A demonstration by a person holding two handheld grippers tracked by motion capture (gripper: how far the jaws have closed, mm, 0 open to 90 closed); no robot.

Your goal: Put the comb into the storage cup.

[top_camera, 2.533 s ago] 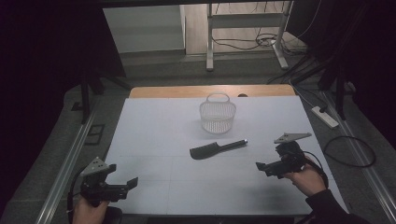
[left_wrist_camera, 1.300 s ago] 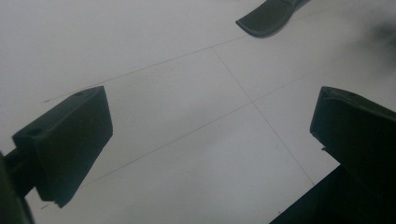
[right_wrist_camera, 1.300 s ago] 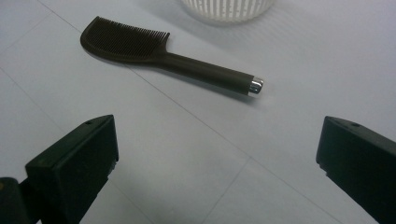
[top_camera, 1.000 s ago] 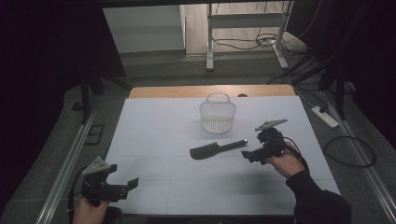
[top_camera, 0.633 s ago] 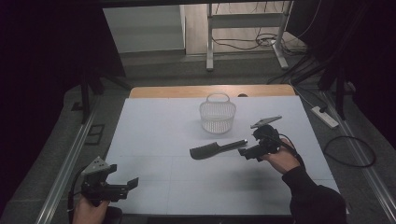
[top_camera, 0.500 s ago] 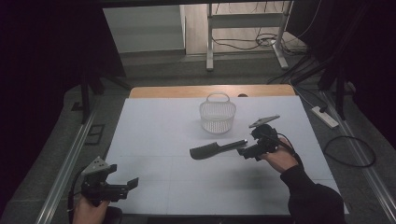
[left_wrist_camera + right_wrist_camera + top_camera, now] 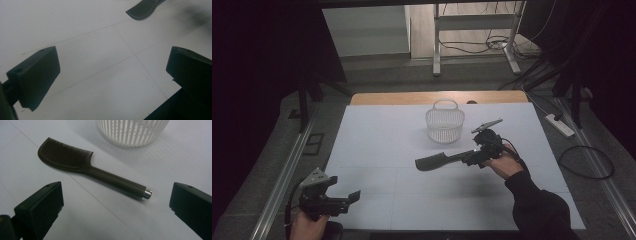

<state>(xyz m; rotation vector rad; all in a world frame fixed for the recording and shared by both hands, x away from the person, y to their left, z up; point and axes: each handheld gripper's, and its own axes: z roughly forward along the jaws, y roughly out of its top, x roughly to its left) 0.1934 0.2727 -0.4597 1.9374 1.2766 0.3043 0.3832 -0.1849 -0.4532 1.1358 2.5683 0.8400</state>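
Comb: a dark comb (image 7: 85,170) lies flat on the white counter (image 7: 377,150), just in front of the basket (image 7: 445,124), handle toward the right tool.
Right tool (image 7: 473,156): jaws wide, hovering at the metal-tipped handle end, nothing gripped.
Left tool (image 7: 351,196): jaws wide, empty, parked at the near left corner, well apart.
Risk: the handle's low and round. Close too high and it could roll or skid clear.
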